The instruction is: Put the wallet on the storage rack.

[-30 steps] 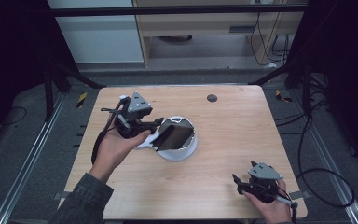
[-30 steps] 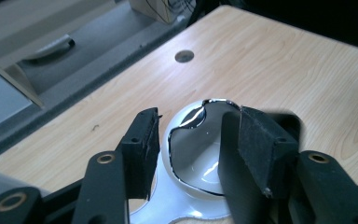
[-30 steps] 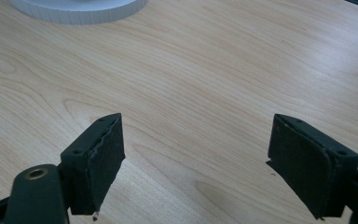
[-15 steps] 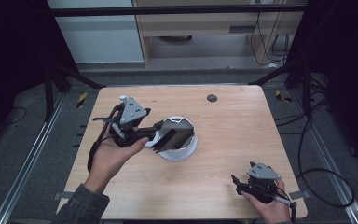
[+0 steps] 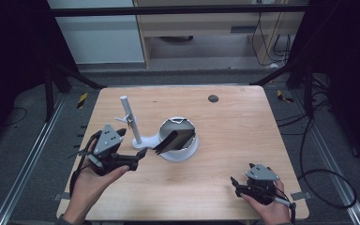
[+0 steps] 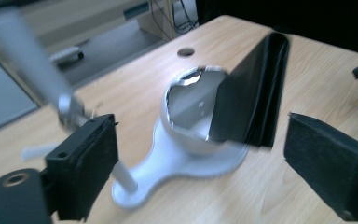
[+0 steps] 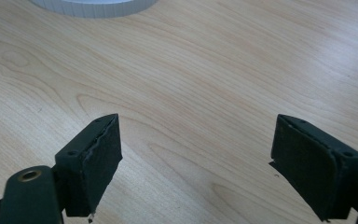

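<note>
Now the left tongs point(image 5: 140, 153) are held low above the wooden surface point(image 5: 243, 126), just beside the white stand point(image 5: 180, 152), and they do not touch it. Their jaws have just been opening and they stand wide apart, with nothing pressed between them. In the left gripper view the two black pads point(image 6: 86, 163) frame the stand from a short way off, and the picture is a little blurred.

The white stand sits near the middle of the surface. It has a round ring part, a flat base that reaches out to one side, and a thin white post point(image 5: 130, 117) that rises upright from this base. A small clip-like piece is on the post, but it is too small to describe well. A black flat object point(image 5: 174, 140) leans tilted in the ring, with its lower edge inside and its upper edge sticking out.

The right tongs point(image 5: 236, 183) rest at the near right corner of the surface, well apart from the stand. Their jaws are also apart and hold nothing; in the right gripper view bare wood lies between the pads point(image 7: 93, 163), and the rim of the white base point(image 7: 93, 7) is far at the top edge.

A small dark round hole point(image 5: 213, 98) is in the surface near its far edge.
</note>
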Demonstrator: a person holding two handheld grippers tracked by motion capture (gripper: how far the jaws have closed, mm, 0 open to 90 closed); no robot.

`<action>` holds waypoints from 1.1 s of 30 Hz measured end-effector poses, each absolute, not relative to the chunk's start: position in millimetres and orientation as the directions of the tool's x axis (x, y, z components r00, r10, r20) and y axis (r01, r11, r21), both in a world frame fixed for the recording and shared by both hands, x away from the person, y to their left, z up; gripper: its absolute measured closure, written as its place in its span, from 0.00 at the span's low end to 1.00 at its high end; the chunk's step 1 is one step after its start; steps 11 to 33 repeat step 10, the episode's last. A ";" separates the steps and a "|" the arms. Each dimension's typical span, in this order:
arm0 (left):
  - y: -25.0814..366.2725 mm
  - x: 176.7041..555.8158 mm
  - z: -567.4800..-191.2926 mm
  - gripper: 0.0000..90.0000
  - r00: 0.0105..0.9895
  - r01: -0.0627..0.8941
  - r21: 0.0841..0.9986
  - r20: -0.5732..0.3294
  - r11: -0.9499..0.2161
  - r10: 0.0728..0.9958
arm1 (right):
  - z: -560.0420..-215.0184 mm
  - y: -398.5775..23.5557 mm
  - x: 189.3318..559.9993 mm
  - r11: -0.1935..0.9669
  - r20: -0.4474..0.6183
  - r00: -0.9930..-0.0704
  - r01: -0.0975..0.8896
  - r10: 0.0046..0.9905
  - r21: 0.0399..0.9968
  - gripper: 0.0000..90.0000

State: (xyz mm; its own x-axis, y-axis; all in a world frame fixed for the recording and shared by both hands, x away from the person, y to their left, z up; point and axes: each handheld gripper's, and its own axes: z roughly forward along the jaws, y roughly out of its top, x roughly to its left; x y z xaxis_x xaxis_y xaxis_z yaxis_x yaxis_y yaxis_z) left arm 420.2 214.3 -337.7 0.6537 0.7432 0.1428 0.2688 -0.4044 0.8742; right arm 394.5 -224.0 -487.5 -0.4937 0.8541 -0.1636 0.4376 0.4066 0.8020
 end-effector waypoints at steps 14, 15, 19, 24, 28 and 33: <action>264.1 424.6 -438.1 0.06 0.538 0.421 0.825 0.107 -0.377 0.836 | -492.3 -220.2 396.4 0.410 -0.142 -0.515 0.455 0.845 0.790 0.13; 264.1 424.6 -438.1 0.06 0.538 0.421 0.825 0.107 -0.377 0.836 | -492.3 -220.2 396.4 0.410 -0.142 -0.515 0.455 0.845 0.790 0.13; 264.1 424.6 -438.1 0.06 0.538 0.421 0.825 0.107 -0.377 0.836 | -492.3 -220.2 396.4 0.410 -0.142 -0.515 0.455 0.845 0.790 0.13; 264.1 424.6 -438.1 0.06 0.538 0.421 0.825 0.107 -0.377 0.836 | -492.3 -220.2 396.4 0.410 -0.142 -0.515 0.455 0.845 0.790 0.13; 264.1 424.6 -438.1 0.06 0.538 0.421 0.825 0.107 -0.377 0.836 | -492.3 -220.2 396.4 0.410 -0.142 -0.515 0.455 0.845 0.790 0.13; 264.1 424.6 -438.1 0.06 0.538 0.421 0.825 0.107 -0.377 0.836 | -492.3 -220.2 396.4 0.410 -0.142 -0.515 0.455 0.845 0.790 0.13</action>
